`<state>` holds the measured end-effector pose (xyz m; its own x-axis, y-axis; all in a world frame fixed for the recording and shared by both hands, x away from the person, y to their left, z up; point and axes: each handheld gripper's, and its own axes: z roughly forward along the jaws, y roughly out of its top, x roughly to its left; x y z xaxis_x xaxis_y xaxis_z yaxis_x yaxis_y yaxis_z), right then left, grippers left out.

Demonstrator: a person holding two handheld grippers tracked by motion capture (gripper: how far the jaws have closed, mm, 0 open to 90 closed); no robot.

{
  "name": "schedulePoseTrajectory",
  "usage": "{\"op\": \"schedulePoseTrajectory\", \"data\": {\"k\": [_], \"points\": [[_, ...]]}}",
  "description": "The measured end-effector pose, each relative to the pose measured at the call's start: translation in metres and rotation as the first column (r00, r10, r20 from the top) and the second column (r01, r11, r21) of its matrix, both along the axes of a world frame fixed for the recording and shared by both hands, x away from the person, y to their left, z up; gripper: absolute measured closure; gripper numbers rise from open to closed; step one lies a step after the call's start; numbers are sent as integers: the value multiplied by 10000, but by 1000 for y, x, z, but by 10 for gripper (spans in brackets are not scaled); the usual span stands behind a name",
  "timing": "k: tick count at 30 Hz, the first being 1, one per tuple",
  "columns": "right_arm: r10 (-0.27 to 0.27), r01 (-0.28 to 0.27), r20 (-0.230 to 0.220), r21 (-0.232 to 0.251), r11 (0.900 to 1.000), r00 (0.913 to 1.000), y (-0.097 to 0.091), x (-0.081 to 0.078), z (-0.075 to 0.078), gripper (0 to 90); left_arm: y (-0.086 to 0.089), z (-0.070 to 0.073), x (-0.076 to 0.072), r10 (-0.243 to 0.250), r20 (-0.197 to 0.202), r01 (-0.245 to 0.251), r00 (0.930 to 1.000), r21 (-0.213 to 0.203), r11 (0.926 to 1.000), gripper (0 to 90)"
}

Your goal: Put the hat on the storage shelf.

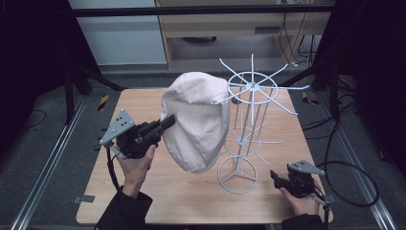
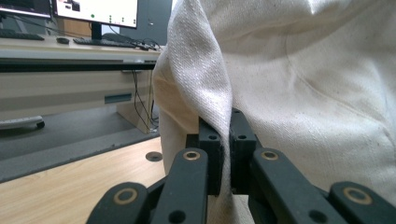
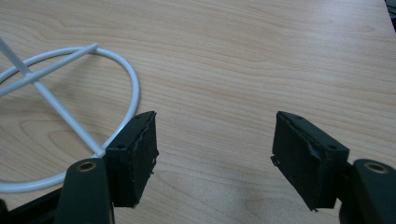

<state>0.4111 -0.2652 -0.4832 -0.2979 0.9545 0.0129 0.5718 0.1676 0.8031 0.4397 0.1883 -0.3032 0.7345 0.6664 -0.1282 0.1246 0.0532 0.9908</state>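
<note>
From the high view, a cream fabric hat (image 1: 196, 120) is seen draped over one arm of a white wire rack (image 1: 249, 124) on the wooden table (image 1: 143, 191), with the left gripper (image 1: 168, 120) held up against the hat's left side and the right gripper (image 1: 276, 178) parked low on the table just right of the rack's ring base. In the left gripper view, a fold of the hat (image 2: 299, 84) is pinched tight between the jaws of the left gripper (image 2: 229, 140), so it's clamped on the cloth, with a desk with monitors (image 2: 70, 28) off to its left in the background. In the right gripper view, the right gripper (image 3: 215, 149) is spread wide with nothing between its pads but bare table (image 3: 261, 51), and the rack's ring base (image 3: 130, 88) is touching or just about touching the left pad.
</note>
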Motion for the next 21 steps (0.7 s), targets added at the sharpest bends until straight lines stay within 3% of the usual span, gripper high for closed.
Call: {"op": "schedulePoseTrajectory", "data": {"k": [12, 21], "points": [[21, -21, 15, -33, 10000, 10000, 0, 0, 0, 309, -14, -11, 4, -164, -288, 181, 9995, 612, 9980, 860], [31, -31, 11, -30, 10000, 10000, 0, 0, 0, 308, -17, -14, 6, -186, -482, 219, 9987, 673, 9975, 830]]}}
